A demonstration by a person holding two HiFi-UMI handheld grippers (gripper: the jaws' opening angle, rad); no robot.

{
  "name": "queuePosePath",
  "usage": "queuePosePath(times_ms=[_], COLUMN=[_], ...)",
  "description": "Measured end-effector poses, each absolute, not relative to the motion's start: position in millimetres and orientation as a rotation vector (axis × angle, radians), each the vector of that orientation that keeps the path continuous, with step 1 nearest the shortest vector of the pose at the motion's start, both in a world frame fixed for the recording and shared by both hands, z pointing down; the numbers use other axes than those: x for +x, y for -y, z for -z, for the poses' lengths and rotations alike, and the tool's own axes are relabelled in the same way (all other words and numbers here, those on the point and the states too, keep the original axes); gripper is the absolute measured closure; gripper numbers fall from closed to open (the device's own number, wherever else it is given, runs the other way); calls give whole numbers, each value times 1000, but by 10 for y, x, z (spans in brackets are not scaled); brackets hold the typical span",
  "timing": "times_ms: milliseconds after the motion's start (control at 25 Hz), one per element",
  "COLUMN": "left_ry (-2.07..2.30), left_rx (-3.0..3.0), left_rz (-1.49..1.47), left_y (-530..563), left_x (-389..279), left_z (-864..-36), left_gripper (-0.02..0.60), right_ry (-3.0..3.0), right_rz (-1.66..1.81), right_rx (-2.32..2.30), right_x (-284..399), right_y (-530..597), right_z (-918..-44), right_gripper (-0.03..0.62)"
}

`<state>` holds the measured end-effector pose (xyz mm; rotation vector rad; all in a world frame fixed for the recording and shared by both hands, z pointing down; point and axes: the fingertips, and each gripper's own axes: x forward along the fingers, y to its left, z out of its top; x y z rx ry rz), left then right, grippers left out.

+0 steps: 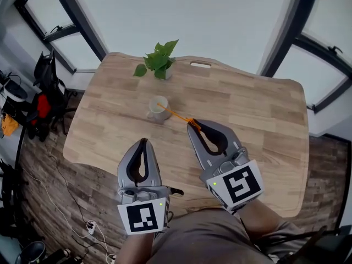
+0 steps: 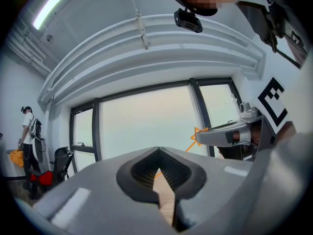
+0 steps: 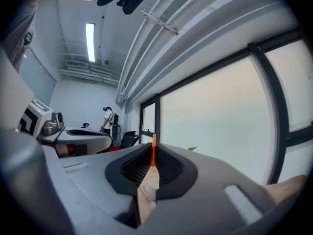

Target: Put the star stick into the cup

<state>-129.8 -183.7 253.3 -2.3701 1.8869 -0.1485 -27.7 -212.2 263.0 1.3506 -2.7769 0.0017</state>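
A pale cup (image 1: pixel 158 108) stands on the wooden table (image 1: pixel 264 109), left of its middle. A thin orange star stick (image 1: pixel 175 113) slants from the cup's mouth down to my right gripper (image 1: pixel 193 125), which is shut on it near the star end. In the right gripper view the stick (image 3: pixel 153 153) pokes up edge-on from between the shut jaws of the right gripper (image 3: pixel 152 150). The star (image 2: pixel 196 135) shows beside that gripper's tip in the left gripper view. My left gripper (image 1: pixel 144 142) (image 2: pixel 159 151) hovers at the table's near edge, shut and empty.
A small potted plant (image 1: pixel 159 61) stands behind the cup near the far edge, beside a slot cut in the tabletop (image 1: pixel 201 65). Bags and a chair (image 1: pixel 44 100) crowd the floor at left, with cables (image 1: pixel 91 227). A person (image 2: pixel 29 131) stands by the windows.
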Motion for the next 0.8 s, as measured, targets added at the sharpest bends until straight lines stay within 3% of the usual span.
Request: queuePosePath(times_ms=[800], left_ry=[-1964], left_rx=[-2542], left_rz=[218], left_y=[2728], left_x=[-1958], left_z=[-3368], left_gripper=[581], right_ry=[2560], right_rz=[-150], right_rx=[1307], right_x=[-790], right_y=[2976], right_z=[-3484], right_gripper=[547])
